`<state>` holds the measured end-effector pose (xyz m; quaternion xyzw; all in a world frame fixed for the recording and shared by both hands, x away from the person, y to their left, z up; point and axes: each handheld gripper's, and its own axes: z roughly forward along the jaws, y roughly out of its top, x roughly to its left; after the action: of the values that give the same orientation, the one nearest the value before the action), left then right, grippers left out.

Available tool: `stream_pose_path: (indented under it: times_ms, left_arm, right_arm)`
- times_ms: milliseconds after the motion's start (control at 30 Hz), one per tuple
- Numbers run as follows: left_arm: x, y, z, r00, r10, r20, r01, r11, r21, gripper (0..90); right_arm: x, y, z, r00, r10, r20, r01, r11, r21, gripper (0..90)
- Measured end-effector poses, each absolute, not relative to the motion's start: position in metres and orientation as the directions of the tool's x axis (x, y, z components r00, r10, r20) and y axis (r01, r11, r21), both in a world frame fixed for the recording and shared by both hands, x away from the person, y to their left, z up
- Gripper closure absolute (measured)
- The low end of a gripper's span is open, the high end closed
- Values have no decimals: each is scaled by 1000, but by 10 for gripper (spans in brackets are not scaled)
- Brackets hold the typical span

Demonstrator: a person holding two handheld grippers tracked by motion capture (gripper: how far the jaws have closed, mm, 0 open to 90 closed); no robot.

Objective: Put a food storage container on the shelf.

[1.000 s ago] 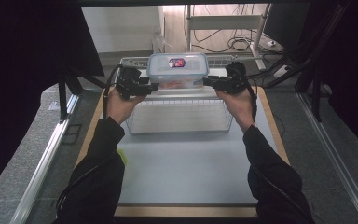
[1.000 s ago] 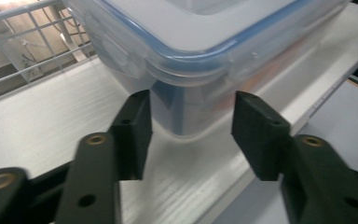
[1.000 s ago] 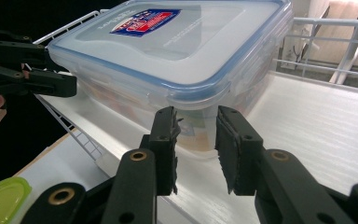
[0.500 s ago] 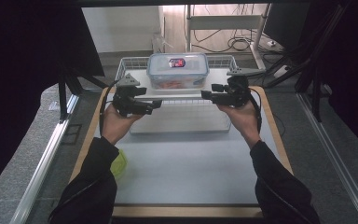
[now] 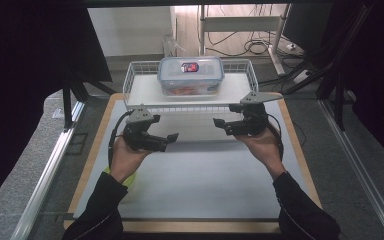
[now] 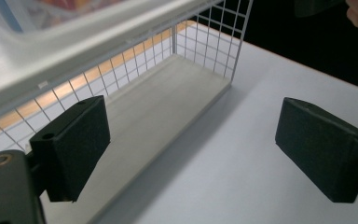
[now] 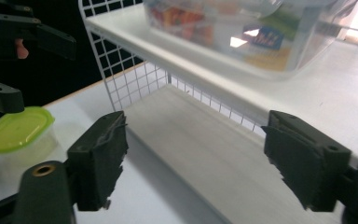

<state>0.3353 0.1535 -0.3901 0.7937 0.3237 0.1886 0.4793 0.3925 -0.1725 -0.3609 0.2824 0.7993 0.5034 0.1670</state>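
A clear food container [image 5: 191,75] with a blue-rimmed lid and a red label stands on the top shelf of a white wire rack [image 5: 142,92] at the far side of the table. My left gripper [image 5: 169,141] hovers in front of the rack's left half, jaws open and empty. My right gripper [image 5: 220,126] hovers in front of the right half, also open and empty. In the left gripper view the open gripper [image 6: 191,144] frames the rack's lower board [image 6: 158,107]. In the right gripper view the open gripper [image 7: 193,158] faces the container [image 7: 242,32] on the shelf.
A small tub with a green lid [image 7: 16,130] sits on the white table mat near the left forearm [image 5: 130,180]. Black frame posts stand at both sides of the table. Cables lie on the floor behind the rack.
Both grippers have drawn back from the container's sides toward the person and dropped lower, in front of the rack. The container stays on the top shelf.
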Motion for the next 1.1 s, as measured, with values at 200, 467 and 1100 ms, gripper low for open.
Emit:
stream_pose_path:
  times_ms: [200,467,1100]
  left_arm:
    - [321,153,-407,726,687,-8,330,-338,881,77]
    - [303,151,-427,729,684,-3,323,-341,883,48]
    - [264,155,-467,717,696,29,327,-373,868,12]
  right_arm:
    - [380,-175,-374,-791,612,7,275,345,897,142]
    - [366,-181,-389,-797,603,15,275,341,899,88]
    - [329,-185,-428,-821,571,17,308,417,855,7]
